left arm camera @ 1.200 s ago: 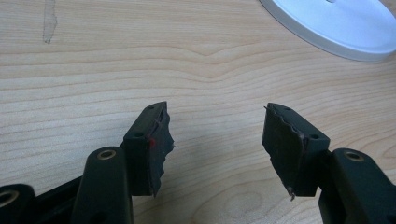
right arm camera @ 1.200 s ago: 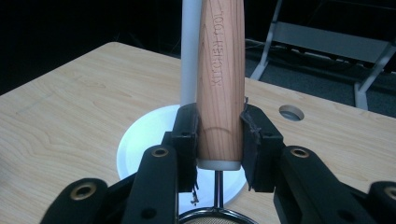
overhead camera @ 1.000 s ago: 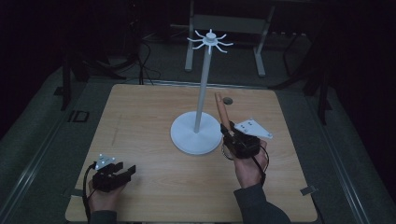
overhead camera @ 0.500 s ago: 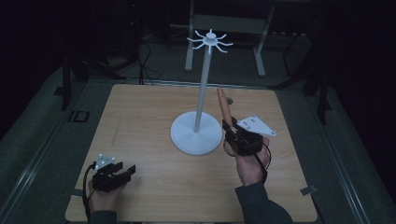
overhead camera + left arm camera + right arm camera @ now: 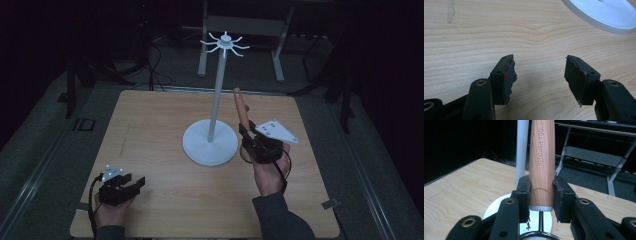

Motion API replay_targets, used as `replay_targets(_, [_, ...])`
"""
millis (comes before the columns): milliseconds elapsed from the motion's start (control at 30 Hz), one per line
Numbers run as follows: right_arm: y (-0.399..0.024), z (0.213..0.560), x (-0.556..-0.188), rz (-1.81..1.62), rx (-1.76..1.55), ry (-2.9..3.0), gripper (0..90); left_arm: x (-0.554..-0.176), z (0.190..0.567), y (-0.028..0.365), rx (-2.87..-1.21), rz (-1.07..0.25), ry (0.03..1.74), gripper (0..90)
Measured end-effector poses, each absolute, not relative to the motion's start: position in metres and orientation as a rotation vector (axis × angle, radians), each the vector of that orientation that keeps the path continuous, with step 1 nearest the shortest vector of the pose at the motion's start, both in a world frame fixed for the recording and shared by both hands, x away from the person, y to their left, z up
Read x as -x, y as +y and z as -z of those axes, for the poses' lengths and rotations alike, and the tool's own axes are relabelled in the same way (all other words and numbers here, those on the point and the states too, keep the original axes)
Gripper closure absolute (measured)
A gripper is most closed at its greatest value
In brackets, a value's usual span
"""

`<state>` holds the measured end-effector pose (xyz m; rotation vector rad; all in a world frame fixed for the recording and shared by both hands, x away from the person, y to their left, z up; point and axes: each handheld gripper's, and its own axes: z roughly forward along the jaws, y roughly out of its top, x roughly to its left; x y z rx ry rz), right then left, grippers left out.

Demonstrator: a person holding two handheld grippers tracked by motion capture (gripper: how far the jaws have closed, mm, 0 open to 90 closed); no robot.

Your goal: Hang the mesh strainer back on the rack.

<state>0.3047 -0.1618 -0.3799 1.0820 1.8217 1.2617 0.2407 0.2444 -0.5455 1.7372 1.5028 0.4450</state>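
Two grippers: left gripper (image 5: pixel 121 186) agape; right gripper (image 5: pixel 248 131) clamps one wooden-handled strainer (image 5: pixel 542 162); one stand (image 5: pixel 210 142).

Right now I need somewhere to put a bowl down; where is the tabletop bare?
The light wooden tabletop is bare across its left half, between the white round-based hook stand and the open left gripper, and along the front edge between both hands. It is crowded right of the stand, where the right gripper holds the wooden-handled kitchen tool.

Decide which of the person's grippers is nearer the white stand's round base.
Right. The right gripper, shut on a wooden handle, is just beside the base; the open left gripper rests near the table's front left corner.
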Motion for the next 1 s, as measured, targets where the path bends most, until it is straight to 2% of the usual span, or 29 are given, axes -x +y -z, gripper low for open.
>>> replay_targets(1000, [-0.167,0.354,-0.303,-1.336,-1.042,1.746,69.2,-0.241,0.545,0.244,-1.738,-0.444,1.503,41.6])
